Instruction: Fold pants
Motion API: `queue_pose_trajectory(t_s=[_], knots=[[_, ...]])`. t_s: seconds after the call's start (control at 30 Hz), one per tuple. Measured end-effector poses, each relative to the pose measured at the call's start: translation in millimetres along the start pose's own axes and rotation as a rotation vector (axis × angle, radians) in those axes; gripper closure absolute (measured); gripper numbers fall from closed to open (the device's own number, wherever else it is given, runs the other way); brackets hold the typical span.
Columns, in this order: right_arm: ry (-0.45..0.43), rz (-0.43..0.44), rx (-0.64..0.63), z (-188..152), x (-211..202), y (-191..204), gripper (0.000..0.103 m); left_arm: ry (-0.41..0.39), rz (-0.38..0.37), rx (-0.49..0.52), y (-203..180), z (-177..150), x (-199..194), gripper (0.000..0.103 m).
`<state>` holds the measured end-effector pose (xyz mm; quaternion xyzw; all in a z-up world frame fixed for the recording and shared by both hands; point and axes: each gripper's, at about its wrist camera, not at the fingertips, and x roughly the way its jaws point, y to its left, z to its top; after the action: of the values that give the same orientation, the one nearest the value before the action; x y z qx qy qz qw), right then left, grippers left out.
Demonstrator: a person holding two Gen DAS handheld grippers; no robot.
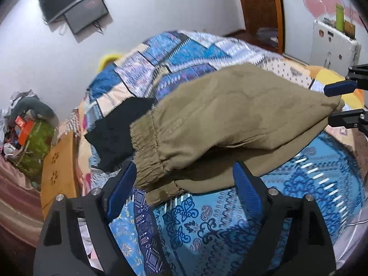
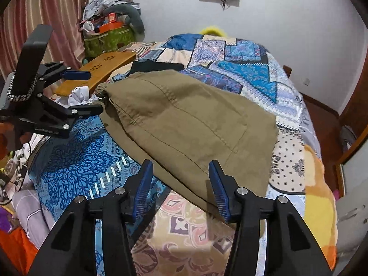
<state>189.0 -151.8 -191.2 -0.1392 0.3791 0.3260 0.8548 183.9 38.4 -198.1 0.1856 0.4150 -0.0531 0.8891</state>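
Olive-brown pants lie folded over on a patterned bedspread, the elastic waistband at the left end. They also show in the right wrist view. My left gripper is open and empty, its jaws just short of the pants' near edge by the waistband. It also shows in the right wrist view, open beside the waistband end. My right gripper is open and empty over the pants' near edge. It also shows in the left wrist view, open at the pants' far end.
A black garment lies on the bed beside the waistband. A wooden lap table leans at the bed's side. A green bag of clutter stands by the striped curtain. A screen hangs on the wall; a white cabinet stands past the bed.
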Motion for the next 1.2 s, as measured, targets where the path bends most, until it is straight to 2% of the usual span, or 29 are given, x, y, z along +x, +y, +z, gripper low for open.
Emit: queue_pose_trajectory(t_s=[0.1, 0.17, 0.2, 0.23, 0.27, 0.43, 0.57, 0.73, 0.8, 0.87, 1.0, 1.03, 1.1, 1.17, 1.2], knots=[[0.029, 0.006, 0.006, 0.6, 12.6, -0.3, 0.056, 0.027, 0.034, 0.016, 0.4, 4.2, 21.1, 0.022], [0.043, 0.007, 0.011, -0.6, 18.5, 0.2, 0.056, 0.037, 0.034, 0.012, 1.8, 8.4, 30.4, 0.044], [0.049, 0.006, 0.015, -1.5, 21.0, -0.6, 0.056, 0.039, 0.028, 0.006, 2.2, 11.5, 34.1, 0.051], [0.053, 0.007, 0.022, -2.3, 23.3, -2.1, 0.056, 0.035, 0.041, 0.005, 2.1, 13.6, 36.0, 0.066], [0.056, 0.011, 0.027, -3.1, 24.6, -3.1, 0.056, 0.035, 0.052, 0.008, 1.2, 15.3, 37.1, 0.086], [0.066, 0.033, 0.039, -6.5, 26.2, -6.2, 0.056, -0.001, 0.071, -0.006, 1.7, 20.9, 24.5, 0.094], [0.071, 0.045, 0.036, -7.5, 25.4, -5.8, 0.056, -0.011, 0.044, -0.018, 6.9, 13.8, 9.2, 0.095], [0.077, 0.062, 0.038, -10.3, 22.4, -5.6, 0.056, 0.03, 0.015, -0.006, 1.3, -8.4, 12.7, 0.095], [0.079, 0.072, 0.055, -9.1, 20.2, -7.9, 0.056, 0.034, -0.009, -0.037, 2.8, -15.8, 10.9, 0.094], [0.064, 0.095, 0.085, -6.5, 13.4, -10.0, 0.056, 0.036, -0.063, -0.09, 9.3, -21.0, 3.5, 0.092], [0.002, 0.122, 0.166, 2.9, -1.3, -17.7, 0.056, 0.036, -0.145, -0.189, 27.2, -23.8, -10.0, 0.089], [-0.017, 0.128, 0.198, 5.9, -3.8, -21.8, 0.056, 0.033, -0.159, -0.221, 34.4, -21.7, -12.5, 0.085], [-0.033, 0.126, 0.238, 9.3, -2.9, -27.2, 0.056, 0.019, -0.164, -0.289, 49.1, -16.8, -15.0, 0.068], [-0.026, 0.11, 0.279, 10.1, 3.3, -33.3, 0.056, -0.002, -0.151, -0.354, 62.1, -12.4, -15.3, 0.038], [-0.017, 0.104, 0.297, 8.8, 7.2, -36.2, 0.056, -0.009, -0.151, -0.386, 68.9, -10.7, -13.5, 0.035]])
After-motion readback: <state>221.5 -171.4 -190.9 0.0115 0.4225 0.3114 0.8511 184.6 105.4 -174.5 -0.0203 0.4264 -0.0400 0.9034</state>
